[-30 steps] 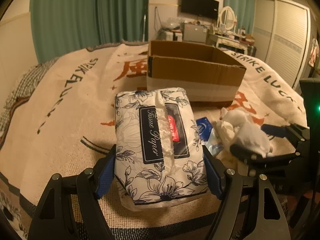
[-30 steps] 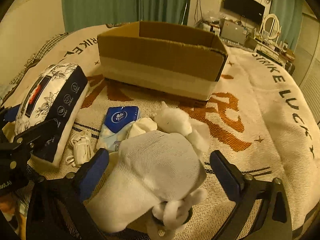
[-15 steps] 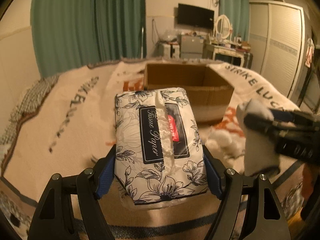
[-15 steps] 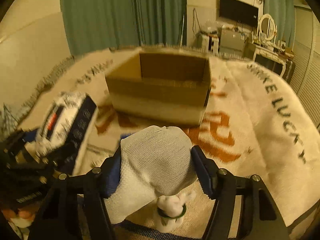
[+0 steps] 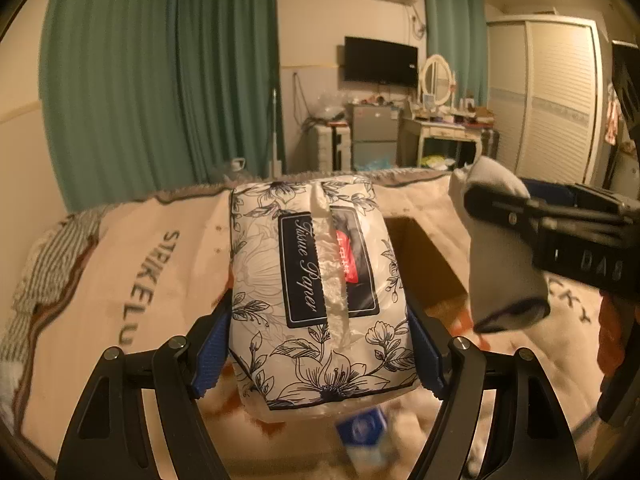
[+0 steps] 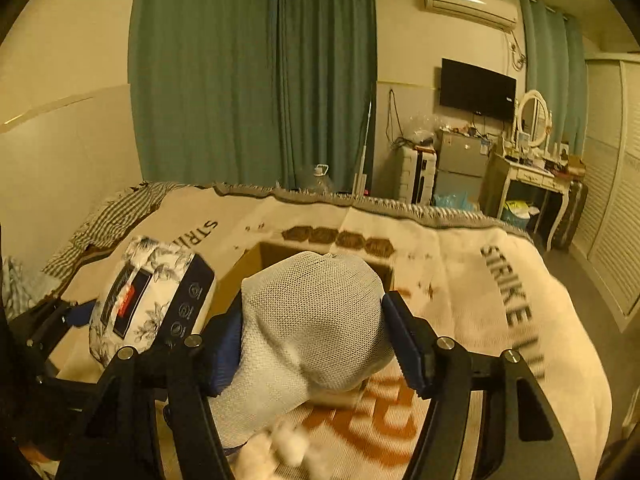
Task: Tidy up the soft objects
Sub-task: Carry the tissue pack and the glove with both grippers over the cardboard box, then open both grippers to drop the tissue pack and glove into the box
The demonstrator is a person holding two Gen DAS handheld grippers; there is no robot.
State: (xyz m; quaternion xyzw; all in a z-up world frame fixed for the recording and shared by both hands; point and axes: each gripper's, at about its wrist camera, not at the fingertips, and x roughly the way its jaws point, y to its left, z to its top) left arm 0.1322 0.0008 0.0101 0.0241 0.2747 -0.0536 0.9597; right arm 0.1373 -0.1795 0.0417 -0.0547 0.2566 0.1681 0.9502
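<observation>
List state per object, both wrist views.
left gripper: shut on tissue pack
tissue pack: held, lifted off blanket
right gripper: shut on white sock
white sock: held, hanging
cardboard box: open
blue packet: lying on blanket

Glossy printed plastic wrap on the tissue pack (image 5: pixel 320 292), open mesh knit on the white sock (image 6: pixel 316 320), matt brown cardboard box (image 5: pixel 424 264), woven blanket (image 6: pixel 500 300).
</observation>
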